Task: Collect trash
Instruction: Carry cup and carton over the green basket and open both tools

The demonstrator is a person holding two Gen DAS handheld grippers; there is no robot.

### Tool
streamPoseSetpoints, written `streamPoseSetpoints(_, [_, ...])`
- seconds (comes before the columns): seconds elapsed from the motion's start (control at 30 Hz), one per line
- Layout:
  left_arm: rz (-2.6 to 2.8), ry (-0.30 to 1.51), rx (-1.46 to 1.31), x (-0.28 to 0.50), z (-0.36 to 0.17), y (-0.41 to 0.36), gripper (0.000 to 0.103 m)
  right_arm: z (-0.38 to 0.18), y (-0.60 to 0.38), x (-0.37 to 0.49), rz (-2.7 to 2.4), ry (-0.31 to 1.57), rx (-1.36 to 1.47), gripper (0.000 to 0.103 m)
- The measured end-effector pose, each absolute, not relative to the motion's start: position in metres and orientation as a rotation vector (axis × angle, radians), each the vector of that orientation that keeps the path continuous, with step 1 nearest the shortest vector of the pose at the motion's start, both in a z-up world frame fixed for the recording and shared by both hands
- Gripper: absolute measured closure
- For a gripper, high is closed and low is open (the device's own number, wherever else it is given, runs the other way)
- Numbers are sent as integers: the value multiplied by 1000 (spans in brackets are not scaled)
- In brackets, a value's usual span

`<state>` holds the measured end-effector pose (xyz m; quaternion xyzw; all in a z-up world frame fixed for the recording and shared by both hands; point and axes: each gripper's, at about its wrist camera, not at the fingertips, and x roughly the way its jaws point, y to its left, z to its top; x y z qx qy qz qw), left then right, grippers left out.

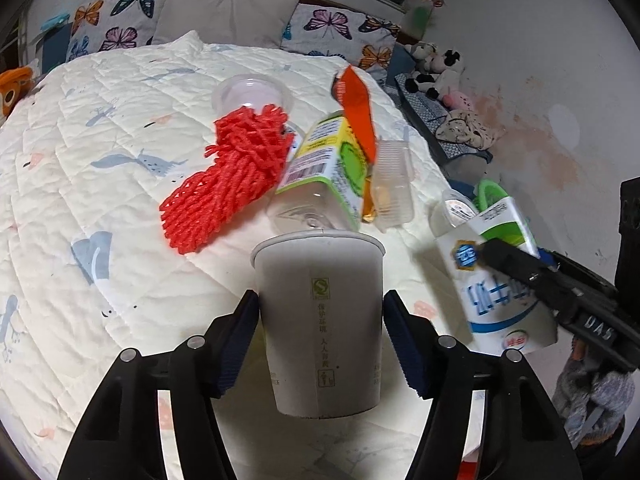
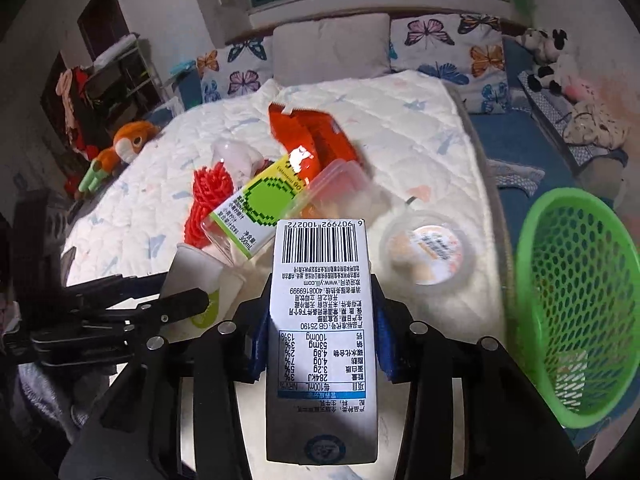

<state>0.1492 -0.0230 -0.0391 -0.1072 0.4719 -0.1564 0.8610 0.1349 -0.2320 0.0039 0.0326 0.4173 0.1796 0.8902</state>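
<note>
My left gripper [image 1: 320, 344] is shut on a white paper cup [image 1: 320, 320], held upright above the bed. My right gripper [image 2: 320, 332] is shut on a white milk carton [image 2: 322, 320]; the carton also shows in the left wrist view [image 1: 500, 292]. On the white quilt [image 1: 100, 140] lie a red foam net [image 1: 228, 172], a clear bottle with a green label [image 1: 320, 176], an orange wrapper [image 1: 358, 112], a clear plastic box [image 1: 392, 184], a clear cup [image 1: 252, 92] and a lidded pudding cup [image 2: 430, 252]. A green mesh basket [image 2: 576, 304] stands to the right of the bed.
Butterfly pillows [image 1: 332, 28] and a grey pillow [image 1: 224, 12] line the bed's head. Plush toys [image 1: 436, 68] sit on a blue bench at right. An orange plush [image 2: 128, 144] lies at the bed's left edge, near dark shelves [image 2: 100, 92].
</note>
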Motion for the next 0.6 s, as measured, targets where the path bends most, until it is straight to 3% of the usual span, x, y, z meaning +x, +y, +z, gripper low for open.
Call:
streamPoseSetpoints(0.33, [-450,918,-214,132,1,-53,43,24,-307,122,225,802,137,60])
streamPoseSetpoints(0.6, [-581,858,-157,156,30,-121,43,15,-379,131,23,783,124,60])
